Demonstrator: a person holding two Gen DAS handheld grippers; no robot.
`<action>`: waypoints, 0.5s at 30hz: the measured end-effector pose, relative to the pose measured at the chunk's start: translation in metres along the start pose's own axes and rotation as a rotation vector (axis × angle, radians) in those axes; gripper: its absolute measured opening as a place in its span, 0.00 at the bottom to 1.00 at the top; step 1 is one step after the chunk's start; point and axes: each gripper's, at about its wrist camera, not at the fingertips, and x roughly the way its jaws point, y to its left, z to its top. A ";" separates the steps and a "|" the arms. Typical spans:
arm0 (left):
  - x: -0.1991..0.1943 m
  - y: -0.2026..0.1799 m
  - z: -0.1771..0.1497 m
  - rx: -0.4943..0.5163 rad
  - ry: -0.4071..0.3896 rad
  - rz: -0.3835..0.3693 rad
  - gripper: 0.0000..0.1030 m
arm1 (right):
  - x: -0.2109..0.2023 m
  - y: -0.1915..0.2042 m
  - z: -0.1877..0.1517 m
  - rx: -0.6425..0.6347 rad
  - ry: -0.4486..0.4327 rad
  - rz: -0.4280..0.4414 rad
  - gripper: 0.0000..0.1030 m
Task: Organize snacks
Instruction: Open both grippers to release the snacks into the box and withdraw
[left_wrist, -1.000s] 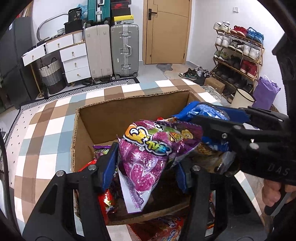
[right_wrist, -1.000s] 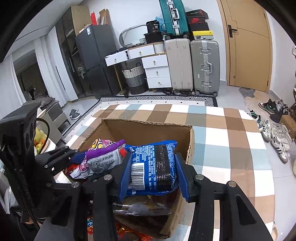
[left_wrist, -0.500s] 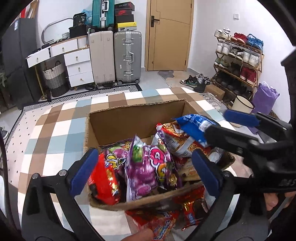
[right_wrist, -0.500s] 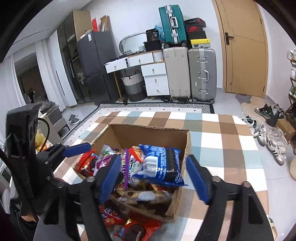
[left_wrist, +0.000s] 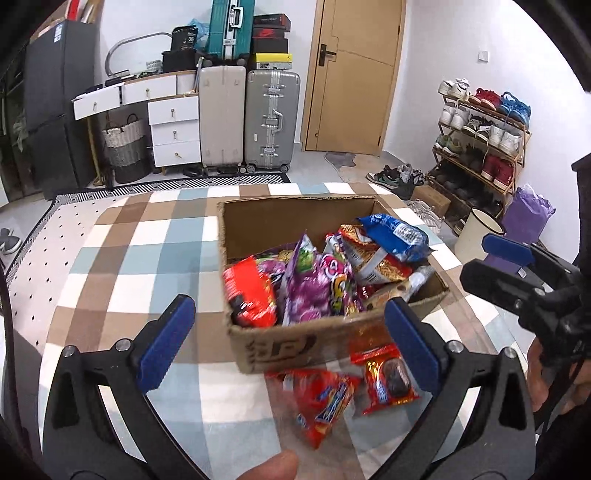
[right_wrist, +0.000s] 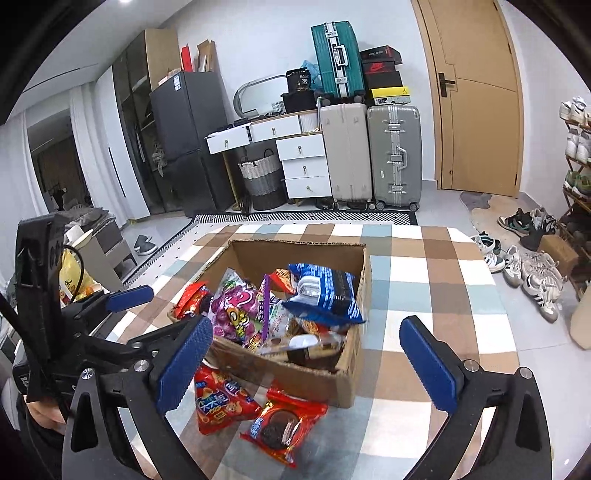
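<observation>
Cardboard box (right_wrist: 343, 384) brimming with snack packets, lower ones hidden; left gripper (left_wrist: 291, 341), right gripper (right_wrist: 306, 365) both spread, empty

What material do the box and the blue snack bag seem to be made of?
Cardboard box: brown corrugated cardboard, matte, with rough torn edges. Blue snack bag: probably thin plastic film, glossy, since it crinkles and reflects light.

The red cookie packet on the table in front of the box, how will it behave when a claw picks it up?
The red cookie packet lies flat and looks like thin glossy film, so it is probably light and floppy, sagging from wherever it is pinched. The shiny wrapper may be slippery. The cookies pictured suggest brittle contents, so a gentle squeeze seems wise.
</observation>
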 end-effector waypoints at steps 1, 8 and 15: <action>-0.004 0.002 -0.003 -0.003 -0.004 0.005 0.99 | -0.001 0.001 -0.003 0.005 0.002 0.004 1.00; -0.020 0.015 -0.026 -0.027 -0.001 0.021 0.99 | -0.001 0.006 -0.026 0.011 0.023 -0.007 1.00; -0.016 0.017 -0.048 -0.022 0.017 0.028 0.99 | 0.003 0.011 -0.054 0.011 0.042 -0.006 1.00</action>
